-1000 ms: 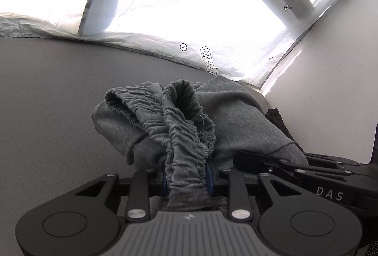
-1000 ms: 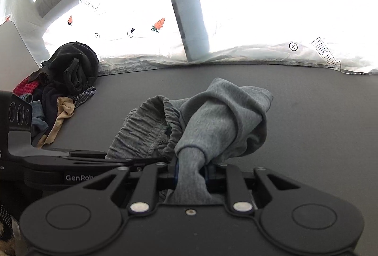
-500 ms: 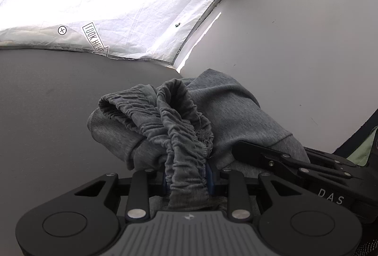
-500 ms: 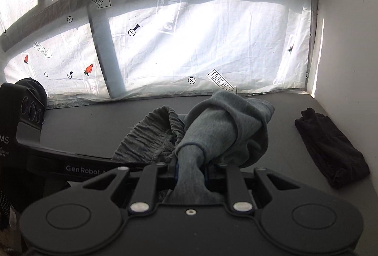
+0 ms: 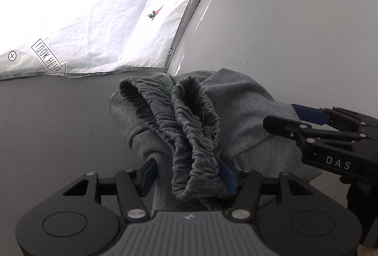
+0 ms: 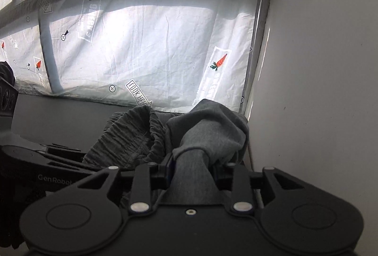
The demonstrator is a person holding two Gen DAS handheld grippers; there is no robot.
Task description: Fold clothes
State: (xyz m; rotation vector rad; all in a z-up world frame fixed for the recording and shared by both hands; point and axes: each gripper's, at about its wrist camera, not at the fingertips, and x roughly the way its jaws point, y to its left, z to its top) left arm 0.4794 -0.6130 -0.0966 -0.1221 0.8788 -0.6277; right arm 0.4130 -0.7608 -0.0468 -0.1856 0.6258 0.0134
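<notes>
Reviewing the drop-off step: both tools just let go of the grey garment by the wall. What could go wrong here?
1. The grey sweatpants lie bunched, waistband ruffled, so the fold may slump apart.
2. Fabric still sits between the opened jaws of the left tool and right tool; pulling back could snag and drag it.
3. The wall is close beside the right tool.

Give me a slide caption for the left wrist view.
Left gripper, jaws just opened around the grey elastic-waist sweatpants, right gripper beside, by a white wall.

Folded grey sweatpants (image 5: 212, 114), gathered waistband uppermost, bunched beside the white wall.
</notes>
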